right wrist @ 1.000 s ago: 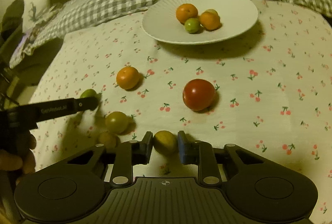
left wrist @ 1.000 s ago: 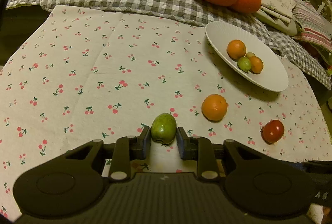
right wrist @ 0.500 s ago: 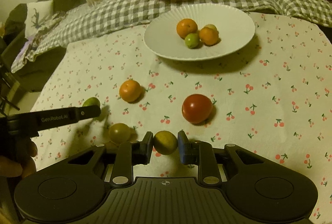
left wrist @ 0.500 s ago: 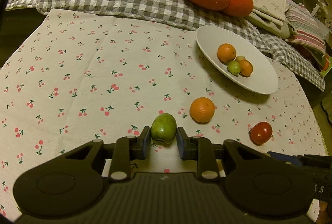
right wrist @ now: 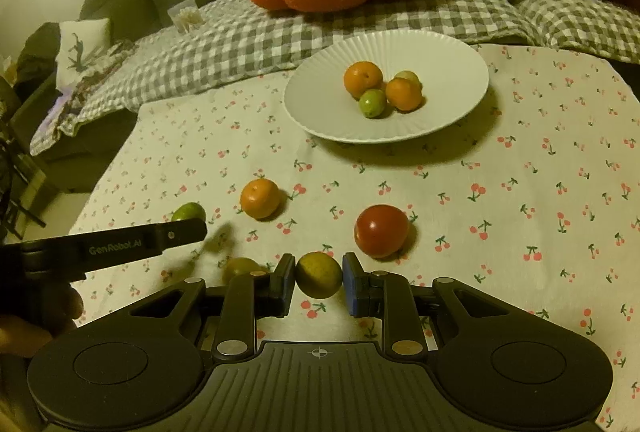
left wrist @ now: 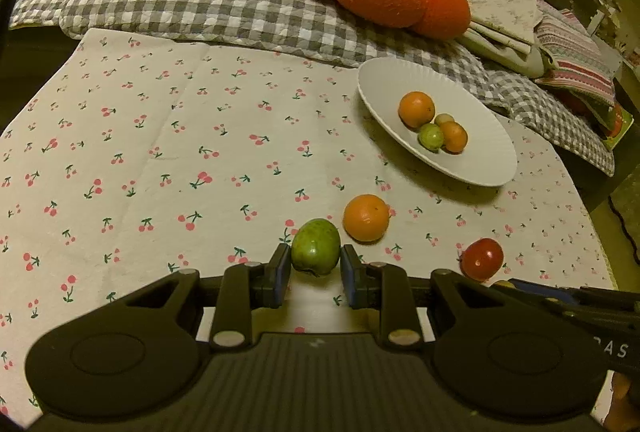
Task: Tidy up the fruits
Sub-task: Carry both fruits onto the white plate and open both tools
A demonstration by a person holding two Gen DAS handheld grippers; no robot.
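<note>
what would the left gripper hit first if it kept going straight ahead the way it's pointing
Probably nothing soon: ahead of the left gripper and its held green fruit lies bare cherry-print cloth. The orange sits just right of that line; depth is unclear.

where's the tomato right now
The tomato lies on the cherry-print cloth, just ahead and right of the right tongs, nearer than the white plate and right of the loose orange.

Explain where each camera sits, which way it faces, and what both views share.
Left wrist: behind the left gripper, which grips a green fruit, facing the white plate.
Right wrist: behind the right gripper, which grips a yellow-green fruit; a hand shows.
Shared: plate, orange, tomato.
</note>
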